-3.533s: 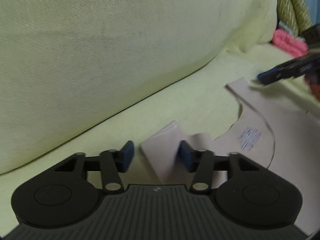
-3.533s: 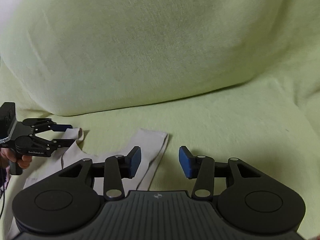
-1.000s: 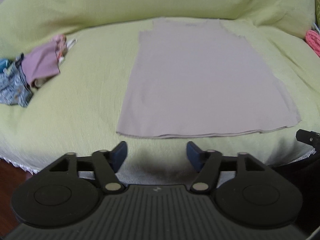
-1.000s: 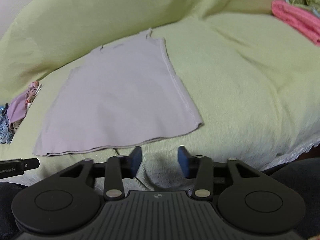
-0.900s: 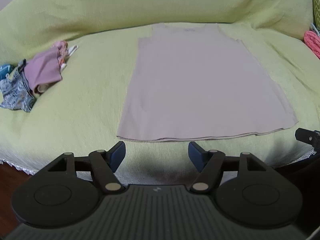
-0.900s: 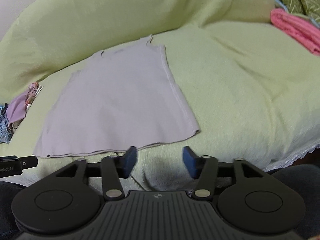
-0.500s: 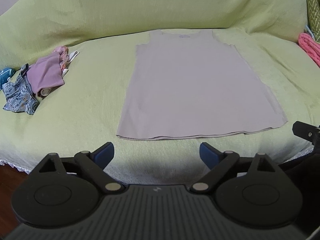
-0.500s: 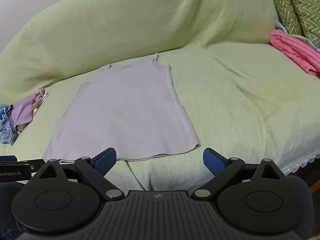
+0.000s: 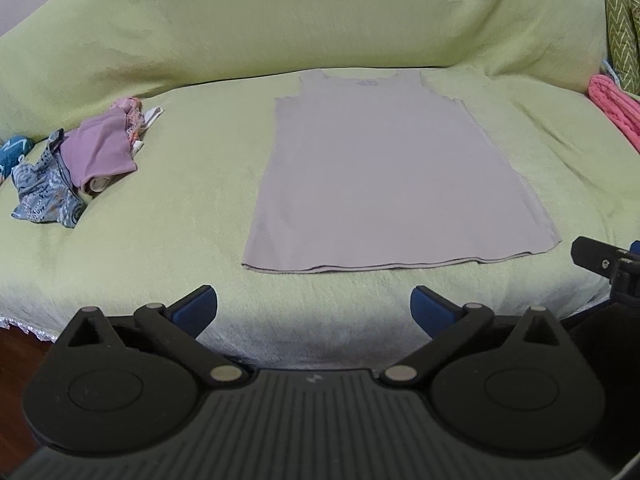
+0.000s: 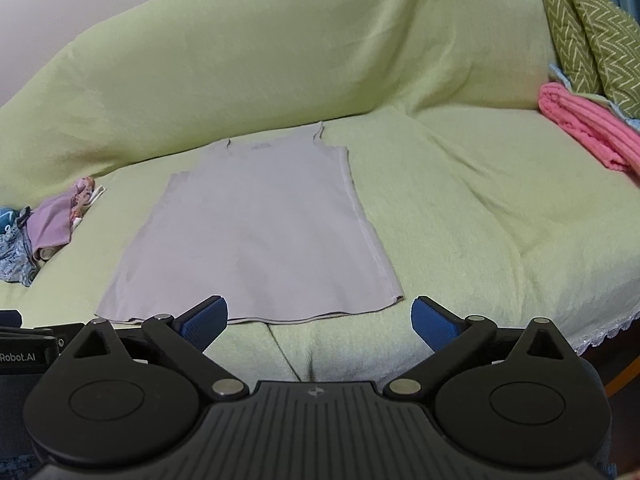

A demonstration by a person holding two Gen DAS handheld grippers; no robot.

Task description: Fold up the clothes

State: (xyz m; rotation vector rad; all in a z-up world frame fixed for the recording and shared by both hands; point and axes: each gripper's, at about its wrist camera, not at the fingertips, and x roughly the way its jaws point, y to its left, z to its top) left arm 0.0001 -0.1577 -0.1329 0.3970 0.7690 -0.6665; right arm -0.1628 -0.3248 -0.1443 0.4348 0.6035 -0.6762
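A beige tank top [image 9: 384,176] lies spread flat on the sofa [image 9: 168,248], on the seat's middle, its neck toward the backrest and its hem along the front edge. It is smooth, unfolded, and nothing touches it.

The left gripper [image 9: 314,310] hangs off the front edge of the seat, just short of the hem, with its jaws opening, now spread wide and nothing between them. The right gripper [image 10: 320,320] sits likewise before the hem's right end, jaws spread wide and empty; its left pad overlaps the hem in view, though whether it touches the cloth cannot be told.

Toward the seat's left end lies a small heap of clothes [image 9: 80,164]: mauve, patterned blue and teal pieces. At the right end rests a folded pink cloth [image 10: 584,128], with green zigzag cushions [image 10: 596,28] behind it.
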